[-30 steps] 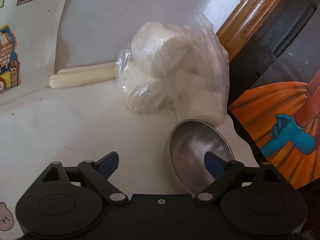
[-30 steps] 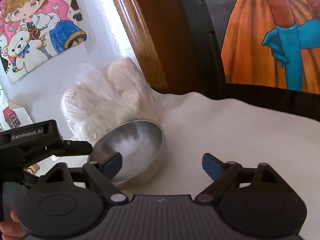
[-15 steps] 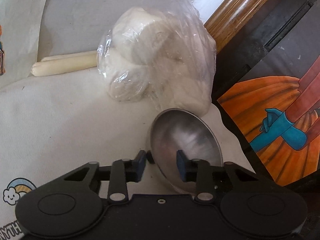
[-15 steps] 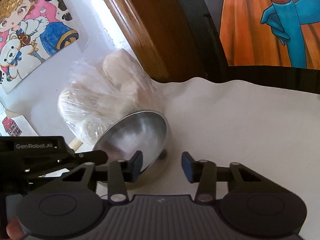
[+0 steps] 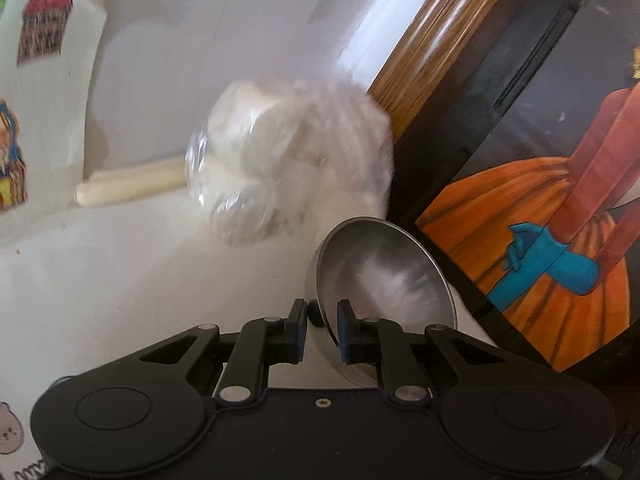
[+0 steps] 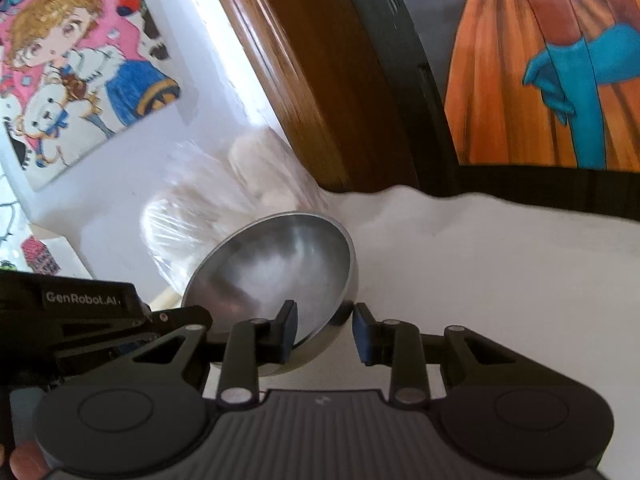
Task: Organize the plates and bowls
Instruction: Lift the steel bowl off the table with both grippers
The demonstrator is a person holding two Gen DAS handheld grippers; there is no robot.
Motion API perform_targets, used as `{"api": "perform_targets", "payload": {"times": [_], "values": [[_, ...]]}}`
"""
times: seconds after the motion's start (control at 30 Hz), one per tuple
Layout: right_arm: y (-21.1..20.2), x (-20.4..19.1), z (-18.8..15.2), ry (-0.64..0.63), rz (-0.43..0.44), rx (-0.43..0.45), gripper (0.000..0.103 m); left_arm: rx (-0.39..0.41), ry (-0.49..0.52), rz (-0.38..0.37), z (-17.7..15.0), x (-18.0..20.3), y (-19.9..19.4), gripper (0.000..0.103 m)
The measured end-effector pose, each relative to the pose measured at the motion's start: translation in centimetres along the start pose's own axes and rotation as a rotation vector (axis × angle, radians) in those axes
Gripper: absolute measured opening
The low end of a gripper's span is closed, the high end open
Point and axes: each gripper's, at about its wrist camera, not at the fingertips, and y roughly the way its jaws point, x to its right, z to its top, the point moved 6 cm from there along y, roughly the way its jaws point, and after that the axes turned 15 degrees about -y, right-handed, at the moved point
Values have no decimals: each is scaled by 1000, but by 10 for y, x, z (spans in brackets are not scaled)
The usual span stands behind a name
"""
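The steel bowl (image 5: pixel 384 280) was tilted over the white table (image 5: pixel 120 280), near a bag (image 5: pixel 288 168). The left gripper (image 5: pixel 322 330) clenched its rim; the right gripper (image 6: pixel 325 330) straddled its wall, grasp uncertain.

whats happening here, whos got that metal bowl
A person is working two handheld tongs on one round shiny steel bowl. The left tongs are shut on its rim, one finger inside and one outside, holding it tilted off the white cloth-covered table. The right tongs straddle the rim at the opposite side, with a gap still visible at the outer finger. A clear plastic bag of white lumps sits just behind the bowl.
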Motion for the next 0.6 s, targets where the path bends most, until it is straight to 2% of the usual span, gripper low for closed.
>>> {"api": "perform_targets", "payload": {"times": [0.3, 0.5, 0.6], "values": [[-54, -27, 18, -50, 38, 74, 34, 49, -1, -73, 0, -4, -62, 16], [-92, -54, 15, -82, 87, 104, 34, 84, -29, -124, -6, -22, -112, 15], [-114, -64, 7, -83, 112, 130, 34, 95, -1, -158, -13, -30, -135, 15]]}}
